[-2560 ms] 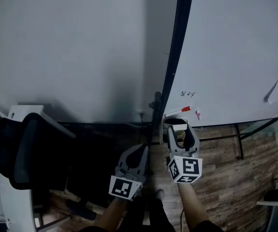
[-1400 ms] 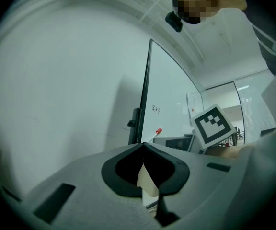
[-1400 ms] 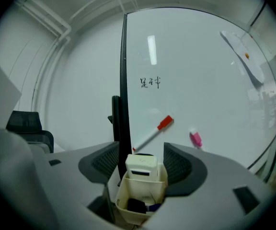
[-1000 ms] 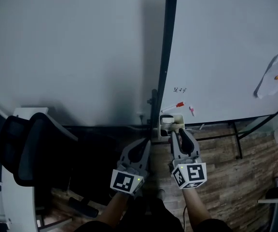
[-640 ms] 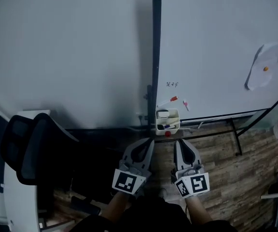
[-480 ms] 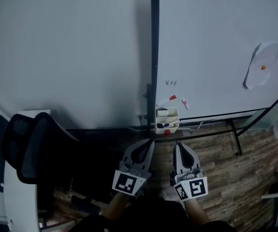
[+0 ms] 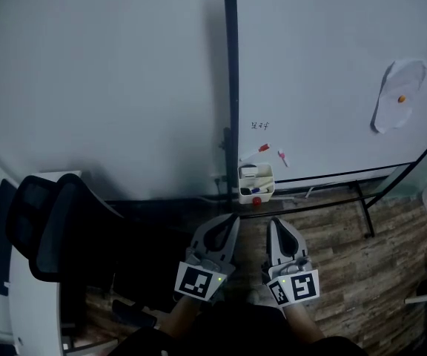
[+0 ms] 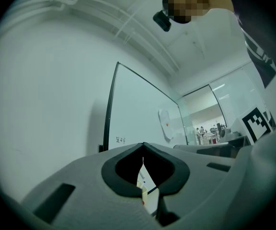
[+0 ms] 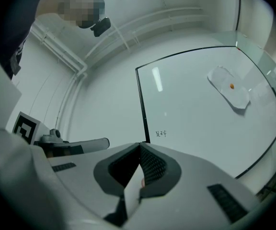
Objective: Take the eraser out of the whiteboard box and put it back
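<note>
My left gripper [image 7: 229, 219] is pressed shut on nothing, with the office chair [image 7: 50, 228] well off to its left. Ahead of its tip and a little to the right hangs the whiteboard box [image 7: 258, 196], at the lower corner of the whiteboard [image 7: 332, 73]. I take the pale block lying in the top of the box for the eraser [image 7: 249, 172], though it's too small from here to be sure. My right gripper [image 7: 276, 225] has the box ahead and slightly left of its tip, with clear air between them. A second ago those right jaws stood apart at the box's mouth. Since then they've closed up empty, and both my hands have drawn back toward me. I read that as the eraser returned and let go, so the job looks finished.
</note>
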The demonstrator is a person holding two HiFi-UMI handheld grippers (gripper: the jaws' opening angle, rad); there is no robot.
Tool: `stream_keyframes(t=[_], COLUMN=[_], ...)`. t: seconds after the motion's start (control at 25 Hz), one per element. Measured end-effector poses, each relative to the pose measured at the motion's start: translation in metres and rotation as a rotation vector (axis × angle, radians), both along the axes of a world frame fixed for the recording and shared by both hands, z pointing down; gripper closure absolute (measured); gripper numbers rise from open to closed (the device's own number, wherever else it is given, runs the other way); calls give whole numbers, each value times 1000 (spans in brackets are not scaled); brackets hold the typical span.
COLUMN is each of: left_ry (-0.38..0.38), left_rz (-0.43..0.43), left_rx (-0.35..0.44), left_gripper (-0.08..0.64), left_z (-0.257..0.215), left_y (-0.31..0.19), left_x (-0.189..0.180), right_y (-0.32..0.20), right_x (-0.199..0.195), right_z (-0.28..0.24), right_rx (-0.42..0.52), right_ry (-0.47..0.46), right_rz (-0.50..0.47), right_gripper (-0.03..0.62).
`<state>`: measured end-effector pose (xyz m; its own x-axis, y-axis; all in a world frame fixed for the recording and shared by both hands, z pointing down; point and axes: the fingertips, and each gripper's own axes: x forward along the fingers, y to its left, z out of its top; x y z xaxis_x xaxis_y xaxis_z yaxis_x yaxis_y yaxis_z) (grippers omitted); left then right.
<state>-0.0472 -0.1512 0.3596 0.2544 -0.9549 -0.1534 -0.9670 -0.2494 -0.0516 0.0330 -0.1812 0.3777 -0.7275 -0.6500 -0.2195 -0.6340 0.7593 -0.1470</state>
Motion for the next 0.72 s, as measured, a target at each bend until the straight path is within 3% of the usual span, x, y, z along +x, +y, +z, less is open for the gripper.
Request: stream_keyframes(t=[0.72], left_ry=[-11], left_rz=[11], left_rx=[0], left_gripper=[555], left_z=[2], left_y=[6], left_x=[11], right_y=[1], right_x=[20], right_z=[7], right_rx=[-36], right_ry=[-2], right_rz=[19], right_gripper=[589])
